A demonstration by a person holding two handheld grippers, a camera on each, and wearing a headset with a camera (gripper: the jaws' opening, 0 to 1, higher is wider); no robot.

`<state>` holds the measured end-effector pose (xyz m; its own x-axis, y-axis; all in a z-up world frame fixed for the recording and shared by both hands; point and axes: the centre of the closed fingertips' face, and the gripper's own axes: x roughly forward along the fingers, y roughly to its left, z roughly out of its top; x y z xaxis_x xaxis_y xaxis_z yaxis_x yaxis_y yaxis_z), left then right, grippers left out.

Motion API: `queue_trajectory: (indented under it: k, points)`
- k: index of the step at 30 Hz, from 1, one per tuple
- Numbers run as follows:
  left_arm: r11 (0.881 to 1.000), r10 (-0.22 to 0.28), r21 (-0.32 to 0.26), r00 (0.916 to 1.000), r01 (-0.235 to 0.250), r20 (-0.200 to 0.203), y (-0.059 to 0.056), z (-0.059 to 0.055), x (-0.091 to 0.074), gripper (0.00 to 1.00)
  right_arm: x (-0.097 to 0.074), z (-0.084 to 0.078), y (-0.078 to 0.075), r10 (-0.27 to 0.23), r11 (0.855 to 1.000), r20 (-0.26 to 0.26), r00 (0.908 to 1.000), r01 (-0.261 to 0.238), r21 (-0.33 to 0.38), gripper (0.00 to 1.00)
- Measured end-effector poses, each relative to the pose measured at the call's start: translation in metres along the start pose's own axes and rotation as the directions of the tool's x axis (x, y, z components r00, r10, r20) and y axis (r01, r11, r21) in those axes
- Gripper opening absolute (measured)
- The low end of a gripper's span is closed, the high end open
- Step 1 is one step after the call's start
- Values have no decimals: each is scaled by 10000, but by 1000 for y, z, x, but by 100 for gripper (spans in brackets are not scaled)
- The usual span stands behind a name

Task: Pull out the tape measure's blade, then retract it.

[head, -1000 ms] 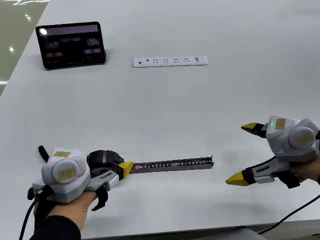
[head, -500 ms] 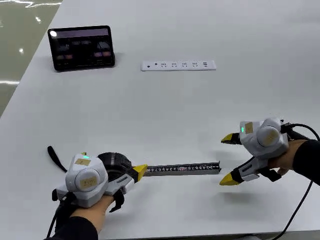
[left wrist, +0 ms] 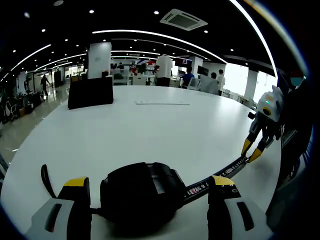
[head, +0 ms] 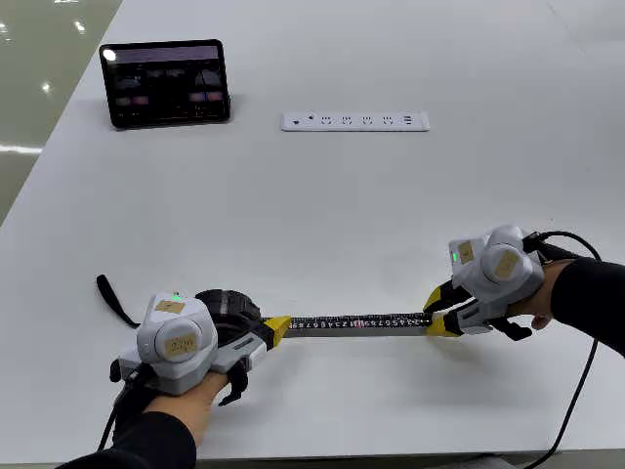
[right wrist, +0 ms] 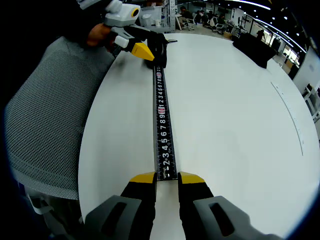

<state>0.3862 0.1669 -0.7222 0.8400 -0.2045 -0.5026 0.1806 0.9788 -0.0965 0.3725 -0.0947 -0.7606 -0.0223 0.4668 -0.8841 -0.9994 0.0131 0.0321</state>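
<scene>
**Clerk:** Item one, the task's thing, and where is it?

**Keeper:** Black tape measure case, at 7 o'clock on the white surface. Its blade is drawn out and lies flat, running from the case toward 3 o'clock, numerals up. A black strap trails from the case toward 10 o'clock.

**Clerk:** The tongs?

**Keeper:** Left tongs: the jaws stand wide, one on each side of the case. I cannot tell whether they press it. Right tongs, at 4 o'clock: the yellow tips are drawn close together and pinch the blade's free end, as the right gripper view confirms.

**Clerk:** Other stock?

**Keeper:** One tablet, propped up with its screen lit, at 11 o'clock. One white power strip, lying flat at 12 o'clock. Both are well apart from the tape measure.
</scene>
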Motion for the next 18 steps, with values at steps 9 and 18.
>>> queue_trajectory:
  k: [9, 18]
  points:
    - [9999, 107, -109, 9999, -106, 88, 2, 3, 0, 88, 2, 0, 1, 186, 9983, -634, 9978, -221, -540, 12]
    - [9966, 257, -773, 9991, -282, -325, 6, -5, 3, 74, 2, 0, 2, -64, 9993, -1037, 9946, 24, -382, 11]
